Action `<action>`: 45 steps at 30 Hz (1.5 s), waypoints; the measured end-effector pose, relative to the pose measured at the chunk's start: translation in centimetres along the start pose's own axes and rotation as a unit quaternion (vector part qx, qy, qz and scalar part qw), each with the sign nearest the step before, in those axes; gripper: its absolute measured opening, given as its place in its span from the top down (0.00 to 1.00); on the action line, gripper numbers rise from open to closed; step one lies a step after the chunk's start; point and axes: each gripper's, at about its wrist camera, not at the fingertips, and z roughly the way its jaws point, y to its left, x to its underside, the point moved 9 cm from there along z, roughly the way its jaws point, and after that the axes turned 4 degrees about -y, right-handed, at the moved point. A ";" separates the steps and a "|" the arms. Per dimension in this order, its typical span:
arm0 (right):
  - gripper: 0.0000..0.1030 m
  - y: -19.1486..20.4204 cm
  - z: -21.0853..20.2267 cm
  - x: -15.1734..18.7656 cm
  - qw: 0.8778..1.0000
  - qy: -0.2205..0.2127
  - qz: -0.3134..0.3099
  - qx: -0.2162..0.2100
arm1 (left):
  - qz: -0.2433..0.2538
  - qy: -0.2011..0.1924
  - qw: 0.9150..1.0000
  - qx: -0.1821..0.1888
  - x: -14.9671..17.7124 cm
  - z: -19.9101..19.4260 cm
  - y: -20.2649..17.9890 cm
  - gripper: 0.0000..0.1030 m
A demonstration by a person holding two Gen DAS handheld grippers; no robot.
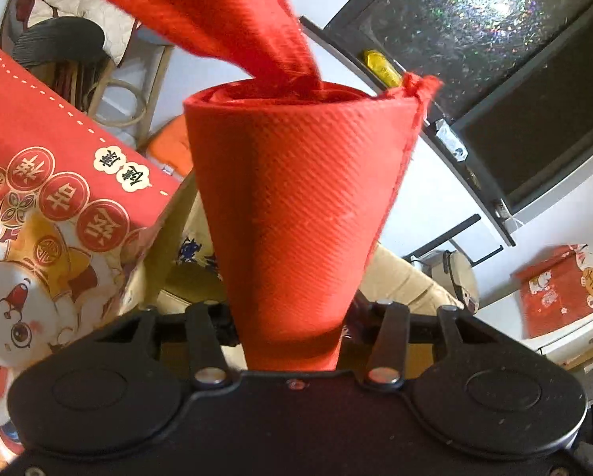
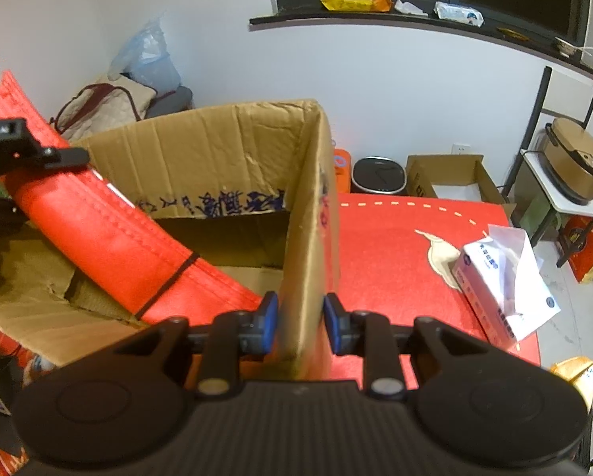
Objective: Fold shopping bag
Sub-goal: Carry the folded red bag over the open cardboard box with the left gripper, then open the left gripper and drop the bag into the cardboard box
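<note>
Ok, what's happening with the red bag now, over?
Left gripper clamps rolled red bag. Right gripper grips cardboard box flap. Bag end over box. Nothing blocking.

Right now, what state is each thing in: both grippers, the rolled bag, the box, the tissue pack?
Left gripper: shut on the rolled red bag.
Rolled red bag: rolled up, handle hanging loose, end over the open box.
Right gripper: shut on the cardboard flap.
Cardboard flap: upright, pinched.
Cardboard box: open.
Tissue pack: open on top, on the red cloth.

left gripper [image 1: 292,317] tilted downward, jaws clamped on a load, right gripper [image 2: 300,317] angled down, jaws pinching
</note>
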 end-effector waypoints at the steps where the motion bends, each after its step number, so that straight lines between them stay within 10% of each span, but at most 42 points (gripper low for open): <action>1: 0.77 0.0 0.0 0.0 1.000 -0.001 0.001 0.001 | 0.005 0.000 1.000 -0.002 -0.1 0.2 -0.1 0.54; 14: 0.77 0.0 0.0 0.1 1.000 -0.005 0.006 0.004 | 0.066 0.005 0.997 -0.038 -1.1 2.3 -1.7 0.49; 19: 0.77 -0.1 0.1 0.0 1.000 -0.007 0.018 0.007 | 0.102 0.024 0.994 -0.020 -1.0 2.1 -3.7 0.14; 24: 0.77 0.1 0.2 0.0 0.999 -0.008 0.028 0.019 | 0.149 0.017 0.988 -0.023 -1.7 0.0 -5.7 0.01; 36: 0.76 0.4 0.3 0.0 0.998 -0.008 0.037 0.046 | 0.219 -0.029 0.975 -0.015 -3.4 -7.5 -7.2 0.00; 45: 0.75 0.4 0.5 0.2 0.998 -0.008 0.037 0.051 | 0.296 -0.023 0.955 0.003 3.8 -9.9 -6.7 0.00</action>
